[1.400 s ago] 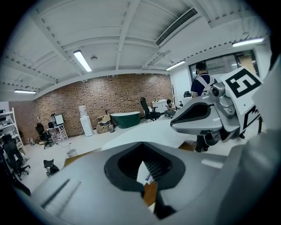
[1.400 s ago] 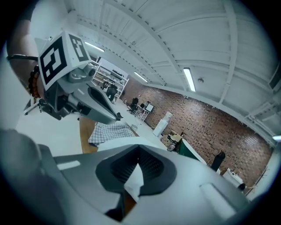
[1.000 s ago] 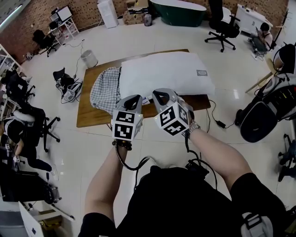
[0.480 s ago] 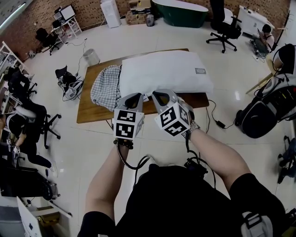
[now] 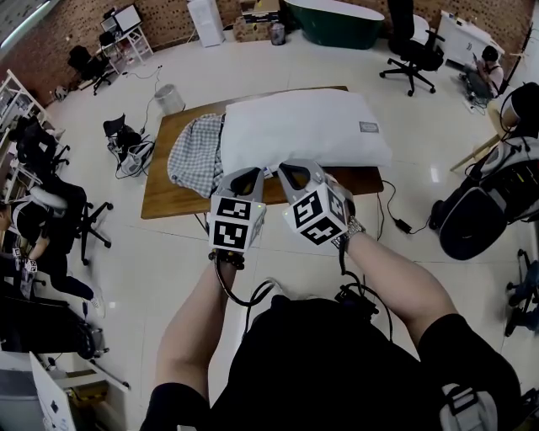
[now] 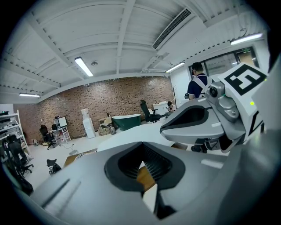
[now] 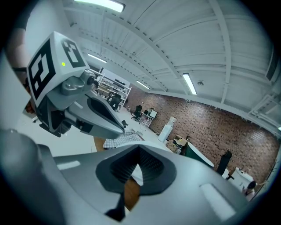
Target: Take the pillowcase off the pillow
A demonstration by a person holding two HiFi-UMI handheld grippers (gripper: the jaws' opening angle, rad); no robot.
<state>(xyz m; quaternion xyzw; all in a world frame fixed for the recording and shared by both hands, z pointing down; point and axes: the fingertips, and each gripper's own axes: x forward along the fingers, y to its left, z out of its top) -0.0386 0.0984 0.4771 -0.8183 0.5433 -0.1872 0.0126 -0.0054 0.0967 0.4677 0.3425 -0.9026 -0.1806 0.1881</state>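
A large white pillow (image 5: 303, 128) lies across a wooden table (image 5: 173, 200). A grey checked pillowcase (image 5: 195, 156) is bunched at the pillow's left end; how far it still covers that end I cannot tell. My left gripper (image 5: 245, 174) and right gripper (image 5: 292, 172) hang side by side above the table's near edge, in front of the pillow, both shut with nothing between the jaws. In the left gripper view the left gripper (image 6: 142, 165) points past the pillow (image 6: 131, 138). In the right gripper view the right gripper (image 7: 137, 161) faces the pillowcase (image 7: 120, 139).
Office chairs (image 5: 413, 50) stand on the white tiled floor around the table. A bin (image 5: 169, 98) sits at the back left, bags (image 5: 476, 215) lie at the right, and a dark green tub (image 5: 335, 18) is at the far wall. A cable (image 5: 396, 215) trails by the table's right end.
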